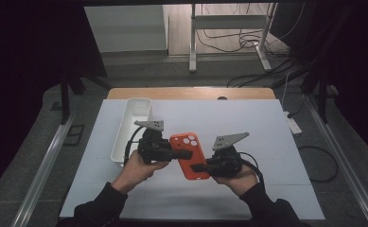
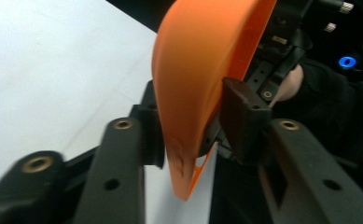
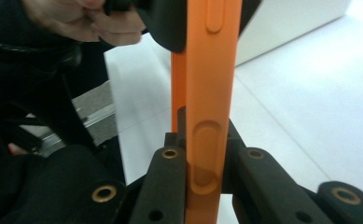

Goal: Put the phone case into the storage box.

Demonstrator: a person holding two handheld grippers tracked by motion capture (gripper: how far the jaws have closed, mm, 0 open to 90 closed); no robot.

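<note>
Above the middle of the white table (image 1: 267,142), nearer its front edge, the person is holding an orange soft-plastic phone case with round camera cut-outs (image 1: 189,155) in the air between the two grippers. The right gripper (image 1: 201,167) is clamping the case's lower right edge, its jaws drawn together on the thin orange side wall, which the right gripper view is showing squeezed between the two black pads (image 3: 170,161). The left gripper (image 1: 185,154) is reaching in from the case's left side; in the left gripper view the curved orange shell is standing between the jaws, the pad (image 2: 237,116) on one side lying against it while the other side is looking a little slack, so the hold there is appearing light rather than firm. A long white plastic bin (image 1: 130,130) is sitting along the table's left edge, just beyond the left hand (image 1: 139,168). The step in hand is seeming to be a handover, the right gripper taking the weight as the left one is loosening. The next move is likely calling for the left jaws to be spreading fully clear of the shell before that hand is drawing away, while the right grip is staying firm so the flexible case is not twisting or slipping.
</note>
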